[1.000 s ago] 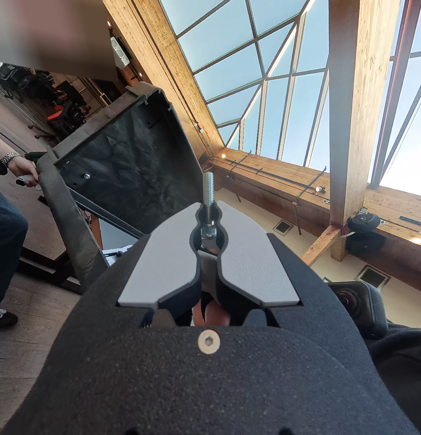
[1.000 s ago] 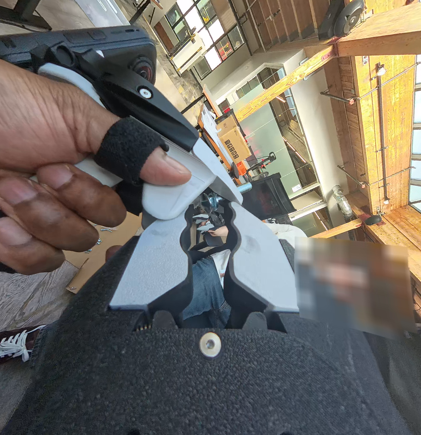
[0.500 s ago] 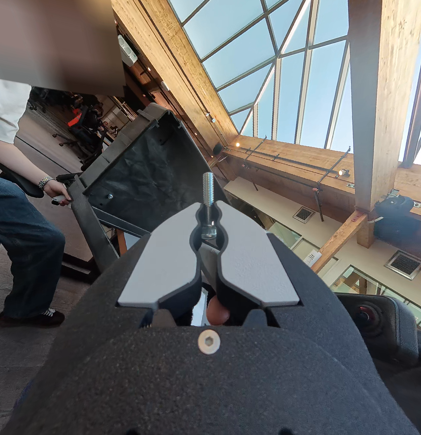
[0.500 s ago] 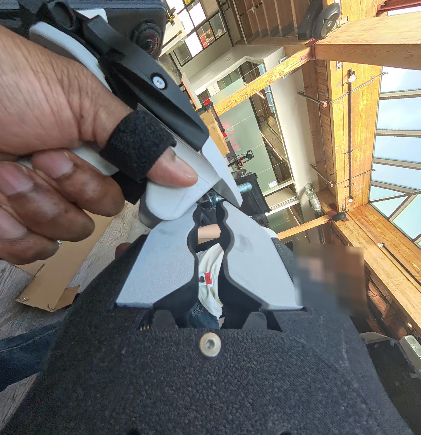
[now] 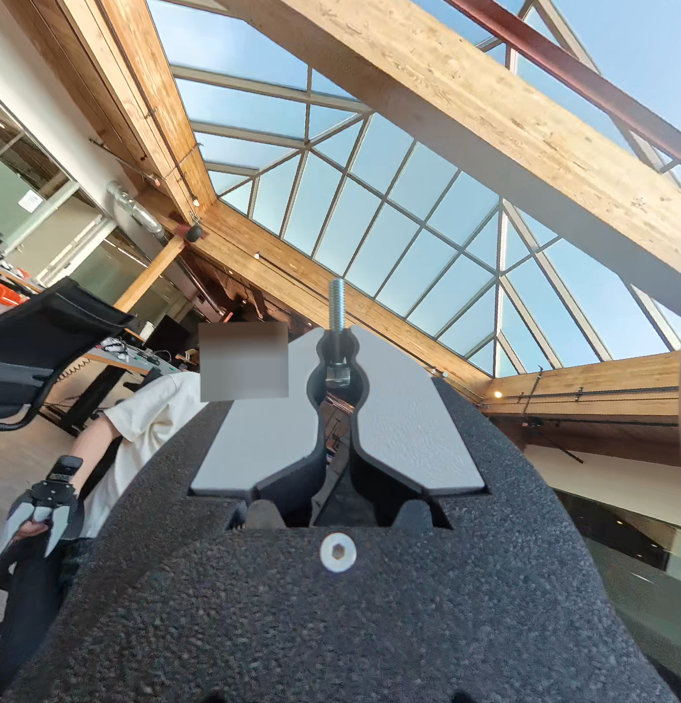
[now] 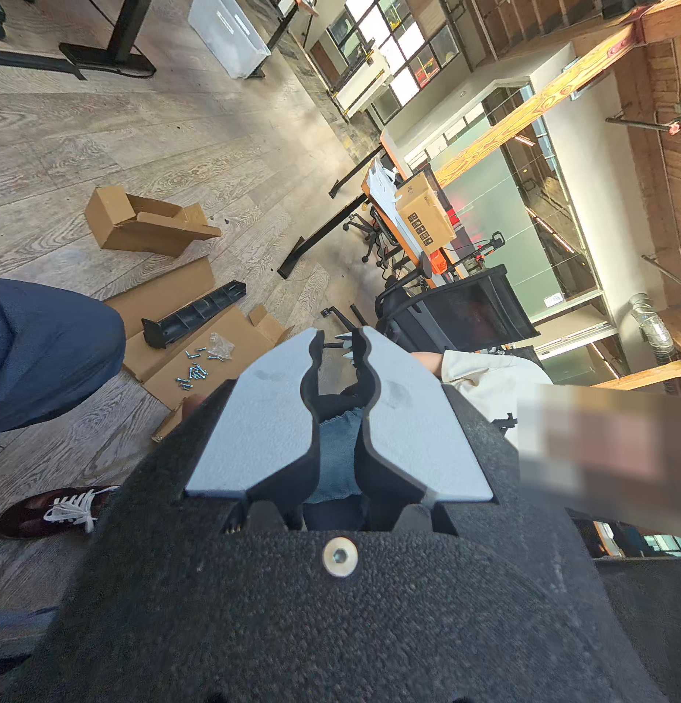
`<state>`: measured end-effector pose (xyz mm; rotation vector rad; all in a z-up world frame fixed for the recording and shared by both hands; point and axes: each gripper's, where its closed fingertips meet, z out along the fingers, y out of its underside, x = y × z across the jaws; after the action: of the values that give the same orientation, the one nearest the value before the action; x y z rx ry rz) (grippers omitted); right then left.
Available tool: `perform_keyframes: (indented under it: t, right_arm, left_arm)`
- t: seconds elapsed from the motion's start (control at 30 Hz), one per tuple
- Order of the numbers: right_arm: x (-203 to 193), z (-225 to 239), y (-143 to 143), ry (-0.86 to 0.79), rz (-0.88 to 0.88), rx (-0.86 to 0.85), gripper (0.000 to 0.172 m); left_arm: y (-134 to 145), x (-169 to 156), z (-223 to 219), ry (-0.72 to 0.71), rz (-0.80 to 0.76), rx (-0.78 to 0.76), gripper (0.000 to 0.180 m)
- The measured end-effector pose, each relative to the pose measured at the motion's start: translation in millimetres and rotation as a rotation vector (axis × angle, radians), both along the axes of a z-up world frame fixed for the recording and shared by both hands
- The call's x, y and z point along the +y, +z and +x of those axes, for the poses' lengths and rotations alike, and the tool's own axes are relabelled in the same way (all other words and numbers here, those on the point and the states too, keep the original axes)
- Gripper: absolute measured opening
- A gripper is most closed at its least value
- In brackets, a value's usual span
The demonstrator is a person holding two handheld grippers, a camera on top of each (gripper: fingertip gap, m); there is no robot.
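Overhead, a glass skylight [image 5: 388, 213] framed by timber beams [image 5: 483, 114] fills the space behind the left tongs [image 5: 338, 334], which are clamped on a silver bolt [image 5: 337, 304]. Its threaded end stands up past the tips, its shank is pinched at the narrow neck, and its hex head [image 5: 337, 374] sits in the round hollow below; the lower pads are hidden.

The right tongs [image 6: 338, 336] point down toward the wooden floor [image 6: 179, 133] with a narrow gap between the tips and nothing gripped. Beyond them lie loose bolts [image 6: 192, 371] on flattened cardboard [image 6: 217, 342], beside a black ribbed part [image 6: 194, 317] and a small clear bag, hard to make out. A black mesh chair back [image 6: 468, 312] stands farther off, and a person's white sleeve [image 6: 491, 371] is half cut off.
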<state>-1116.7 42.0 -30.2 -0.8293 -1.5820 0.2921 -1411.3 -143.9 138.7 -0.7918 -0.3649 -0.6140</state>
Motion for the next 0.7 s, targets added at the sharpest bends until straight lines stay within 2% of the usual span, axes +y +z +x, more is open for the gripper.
perform_keyframes:
  t: [0.07, 0.13, 0.23, 0.33, 0.43, 0.57, 0.7]
  right_arm:
    - [2.7, 4.2, -1.7, 0.011, -0.026, 0.004, 0.015]
    - [7.2, 6.4, -5.0, 0.014, -0.037, 0.006, 0.015]
    - [15.4, 9.5, -5.4, 0.015, -0.045, 0.017, 0.017]
    - [28.9, 18.0, 1.1, -0.001, -0.038, 0.047, 0.020]
    - [52.4, 33.9, 3.8, -0.043, 0.000, 0.077, 0.021]
    - [97.7, 69.3, -5.4, -0.183, 0.033, 0.088, 0.023]
    - [138.7, 111.7, -15.6, -0.319, -0.016, 0.120, 0.023]
  left_arm:
    - [14.8, -13.4, 6.1, 0.070, -0.009, 0.048, 0.006]
    - [13.7, 7.3, 30.9, 0.040, -0.060, 0.088, 0.006]
    - [-12.7, 82.6, 89.7, -0.179, -0.159, 0.090, 0.006]
    - [-54.6, 170.3, 164.9, -0.482, -0.249, 0.017, 0.006]
    - [-100.1, 244.7, 250.0, -0.739, -0.363, -0.024, 0.006]
    - [-147.6, 315.6, 346.4, -0.992, -0.505, -0.081, 0.006]
    - [-168.9, 358.4, 420.1, -1.131, -0.597, -0.058, 0.006]
